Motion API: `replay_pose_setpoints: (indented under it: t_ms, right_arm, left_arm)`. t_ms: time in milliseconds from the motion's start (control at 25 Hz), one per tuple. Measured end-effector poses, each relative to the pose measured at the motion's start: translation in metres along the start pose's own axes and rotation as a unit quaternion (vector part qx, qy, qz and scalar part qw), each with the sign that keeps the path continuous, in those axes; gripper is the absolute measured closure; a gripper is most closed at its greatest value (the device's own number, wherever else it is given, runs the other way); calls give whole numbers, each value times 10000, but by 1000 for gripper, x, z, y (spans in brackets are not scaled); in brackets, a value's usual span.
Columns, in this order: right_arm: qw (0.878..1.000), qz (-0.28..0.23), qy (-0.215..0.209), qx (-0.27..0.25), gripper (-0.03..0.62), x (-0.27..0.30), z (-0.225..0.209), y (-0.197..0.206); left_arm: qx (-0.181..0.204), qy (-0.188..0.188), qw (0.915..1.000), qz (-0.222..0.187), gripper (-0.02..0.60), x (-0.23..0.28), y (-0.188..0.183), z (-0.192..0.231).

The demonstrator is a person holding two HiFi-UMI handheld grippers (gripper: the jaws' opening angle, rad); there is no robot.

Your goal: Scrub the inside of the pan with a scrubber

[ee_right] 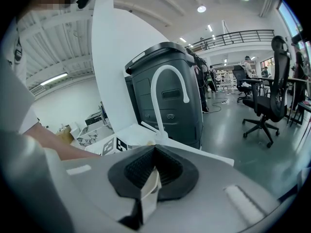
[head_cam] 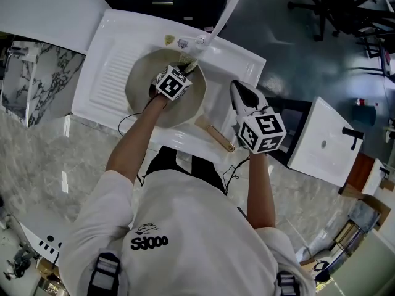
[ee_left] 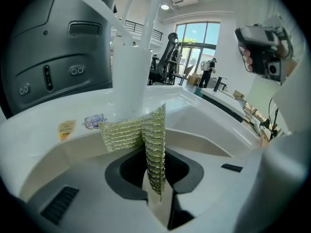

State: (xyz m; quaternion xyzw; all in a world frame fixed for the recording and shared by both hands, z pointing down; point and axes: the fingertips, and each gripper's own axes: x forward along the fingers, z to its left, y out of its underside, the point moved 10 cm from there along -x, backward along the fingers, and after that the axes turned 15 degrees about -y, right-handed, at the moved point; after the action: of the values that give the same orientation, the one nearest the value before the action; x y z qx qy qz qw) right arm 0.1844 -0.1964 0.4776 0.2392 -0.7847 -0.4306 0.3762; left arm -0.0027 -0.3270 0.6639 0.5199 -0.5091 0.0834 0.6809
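A round pan (head_cam: 143,97) with a pale inside sits in the white sink (head_cam: 244,60); its wooden handle (head_cam: 217,138) points toward the person. My left gripper (head_cam: 188,67) reaches into the pan near its far rim and is shut on a gold-green mesh scrubber (ee_left: 146,136), which stands folded between the jaws (head_cam: 191,65). My right gripper (head_cam: 238,90) hovers over the sink's right part, right of the pan, shut with nothing between its jaws (ee_right: 153,171).
A white curved faucet (head_cam: 223,12) rises behind the pan, close ahead of the scrubber (ee_left: 130,76). A ribbed drainboard (head_cam: 111,73) lies left of the pan. Marble counter (head_cam: 43,147) runs to the left. A dark grey machine (ee_right: 170,93) stands behind the sink. A white unit (head_cam: 324,142) stands at the right.
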Motion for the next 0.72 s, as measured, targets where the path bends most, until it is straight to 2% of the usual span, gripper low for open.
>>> replay_pose_setpoints:
  t_ms: [200,320,480,720]
  right_arm:
    - [10000,-30,-8,28,585,-2,1,0]
    - [10000,-56,-31,12,585,-2,4,0]
    - [10000,-74,-50,-11,585,-2,7,-2]
    - [9999,-103,-41,-22,585,-8,13,0]
  left_arm:
    - [281,365,9989,-119,509,-5,-3,-12]
    - [473,778,9958,-41,509,-9,-2,-20]
    - [665,1416,9876,108,509,-13,1,-31]
    - [935,2219,9701,294,509,-20,7,-52]
